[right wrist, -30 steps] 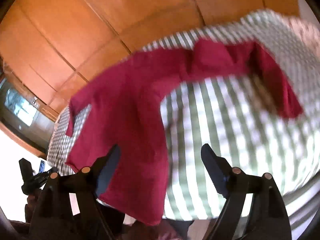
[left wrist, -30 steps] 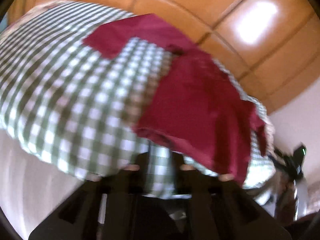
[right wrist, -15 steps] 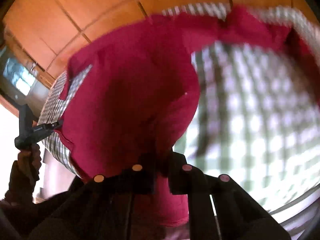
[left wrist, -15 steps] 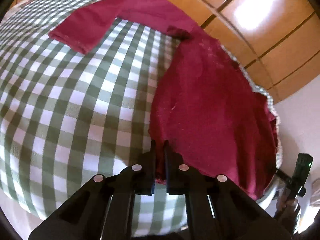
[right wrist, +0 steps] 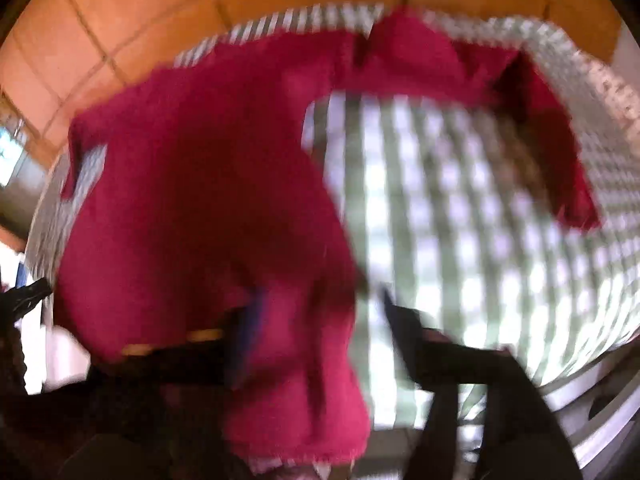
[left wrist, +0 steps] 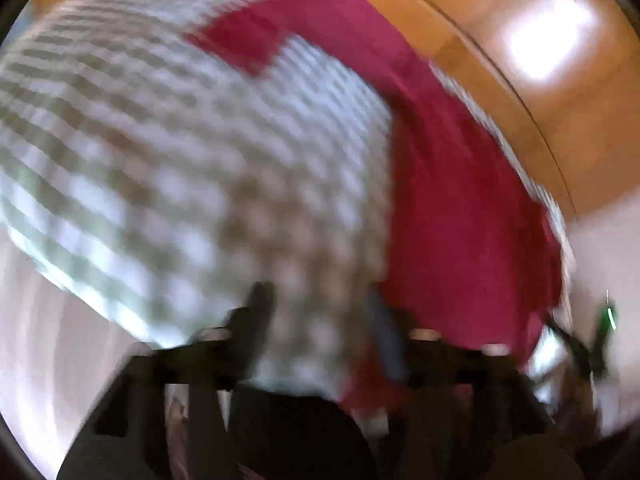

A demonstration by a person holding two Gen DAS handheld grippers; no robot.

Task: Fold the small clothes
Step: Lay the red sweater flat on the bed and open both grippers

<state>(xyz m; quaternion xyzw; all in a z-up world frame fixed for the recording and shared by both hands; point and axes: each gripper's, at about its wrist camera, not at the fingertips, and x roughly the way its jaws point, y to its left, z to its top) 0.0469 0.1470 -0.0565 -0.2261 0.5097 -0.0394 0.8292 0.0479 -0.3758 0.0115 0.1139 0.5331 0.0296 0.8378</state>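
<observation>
A dark red long-sleeved top (left wrist: 460, 200) lies spread on a table under a green-and-white check cloth (left wrist: 160, 140); both views are blurred by motion. My left gripper (left wrist: 320, 320) hovers at the top's near left hem corner. Its jaws are opening, with check cloth showing between them and the red edge by the right finger. In the right wrist view the top (right wrist: 200, 180) fills the left half and one sleeve (right wrist: 560, 140) reaches right. My right gripper (right wrist: 320, 320) is opening too; the red hem lies between its fingers, unpressed.
Orange floor tiles (left wrist: 520, 120) lie beyond the table's far edge and a pale wall (left wrist: 608, 248) is at the right. The near table rim (right wrist: 580, 400) curves under the check cloth (right wrist: 460, 240). The other hand-held gripper shows at each view's edge.
Half a second ago both grippers were shut on the red top's hem. Now both stand with jaws apart and the hem lies loose on the cloth.
</observation>
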